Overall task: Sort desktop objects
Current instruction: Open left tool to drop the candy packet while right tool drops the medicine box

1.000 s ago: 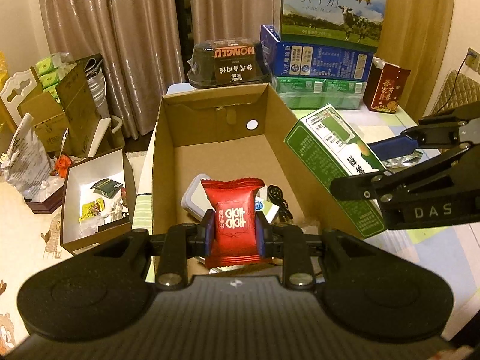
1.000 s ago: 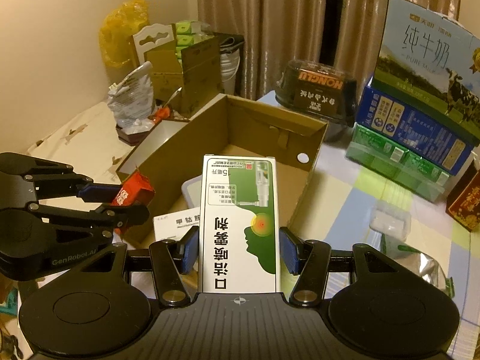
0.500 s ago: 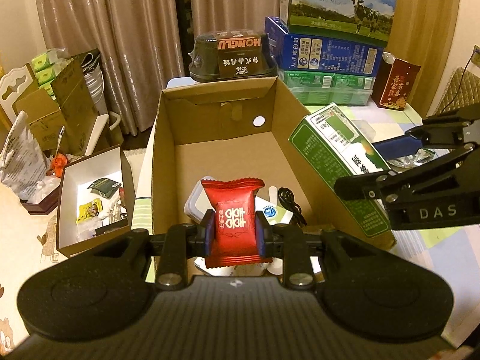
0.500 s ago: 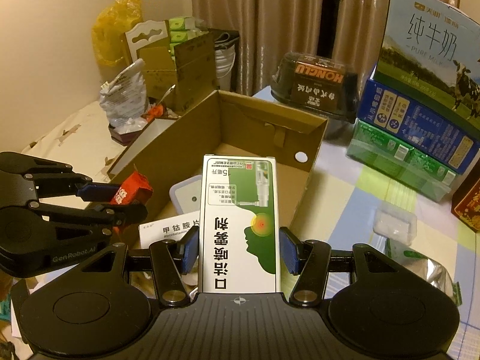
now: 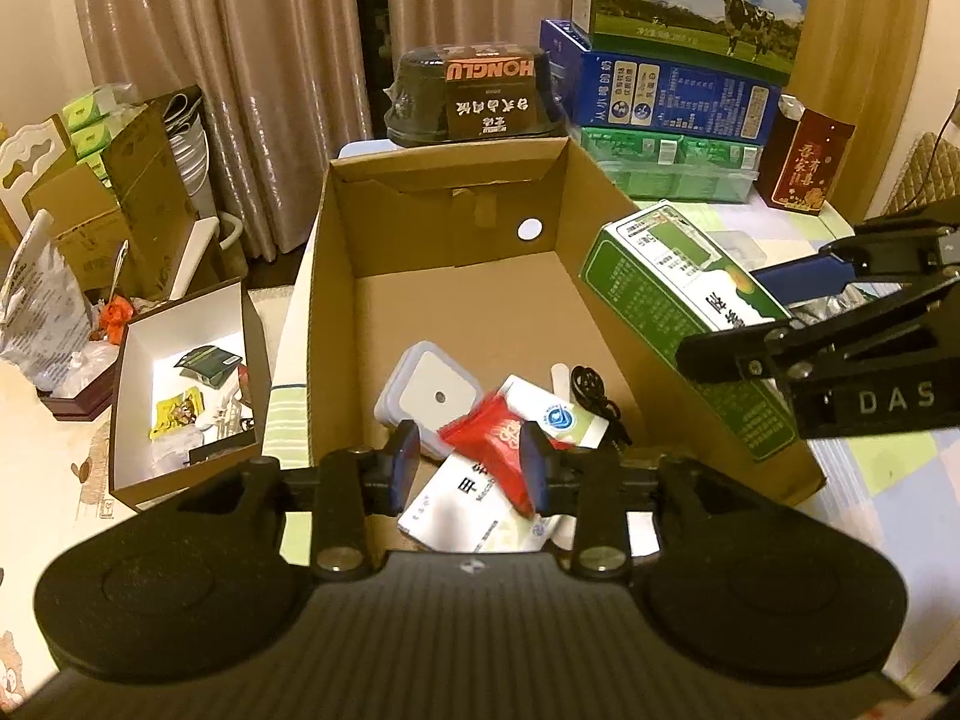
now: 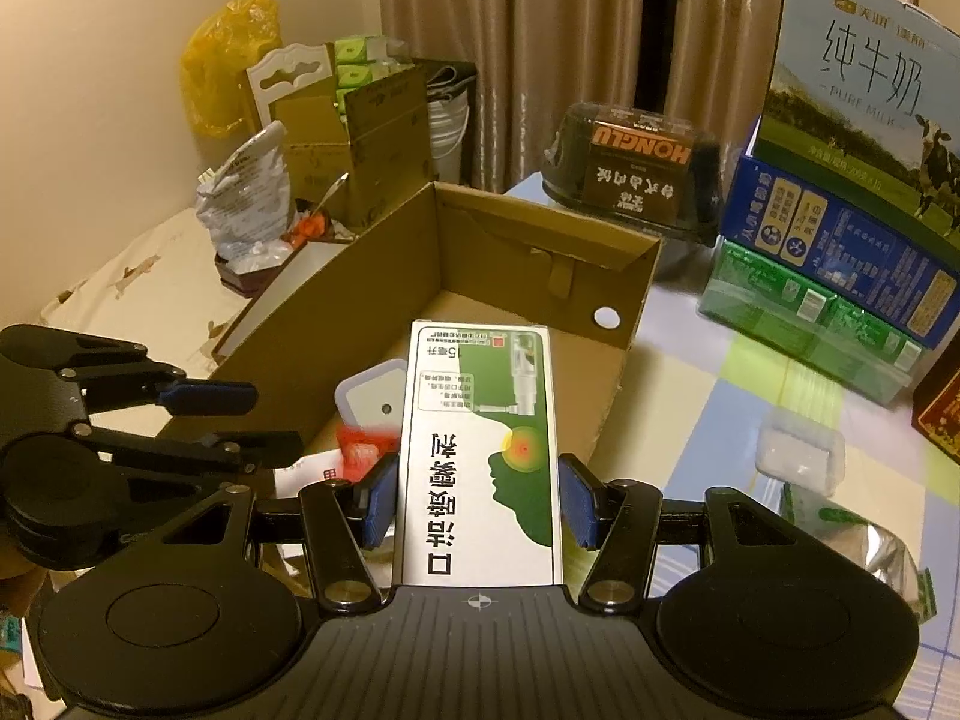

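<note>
- On the tabletop, the open cardboard box (image 5: pixel 444 300) takes up the centre, with a white square case (image 5: pixel 429 393), white medicine packets (image 5: pixel 474 495) and a coiled black cable (image 5: pixel 591 387) on its floor.
- Over the box's right wall, the right gripper (image 6: pixel 477 498) has its blue pads pressed on both sides of the green-and-white spray box (image 6: pixel 480 450), which is held above the box's near end.
- Over the near end, the left gripper (image 5: pixel 468 462) has its fingers spread wide.
- Between those fingers, the red candy packet (image 5: pixel 501 444) is blurred and tilted; I cannot tell whether it touches the right pad.
</note>
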